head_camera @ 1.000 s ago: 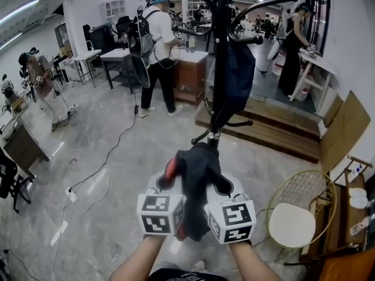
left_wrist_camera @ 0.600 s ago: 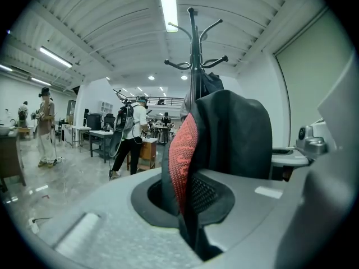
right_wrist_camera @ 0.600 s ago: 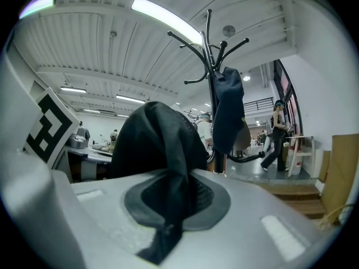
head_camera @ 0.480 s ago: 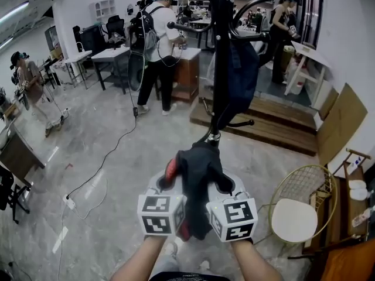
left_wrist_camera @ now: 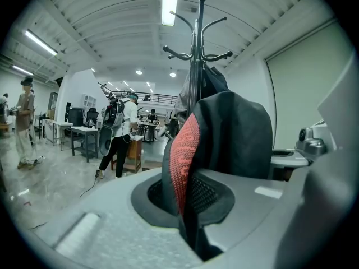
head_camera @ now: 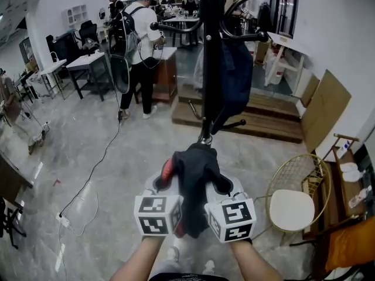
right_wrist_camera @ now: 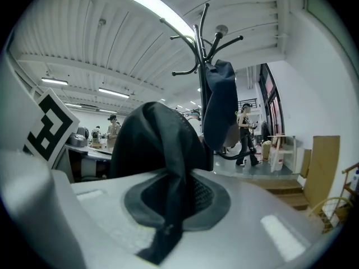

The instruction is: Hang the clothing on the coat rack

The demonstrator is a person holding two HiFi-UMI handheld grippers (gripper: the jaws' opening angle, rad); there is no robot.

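Both tools pinch one black garment [head_camera: 196,180], red-trimmed, between them: the left tool [head_camera: 169,179] is clamped on its red edge, the right tool [head_camera: 224,183] on a black fold. It is held up just before the coat rack [head_camera: 211,69], apparently not touching it. A dark coat [head_camera: 237,78] hangs there from an upper hook.

Left gripper [head_camera: 166,183] and right gripper [head_camera: 225,186] are held side by side ahead of the body, pointing forward. Both forearms [head_camera: 137,262] extend roughly parallel. Jaws of each gripper are closed, clamped on one dark garment [head_camera: 196,174].
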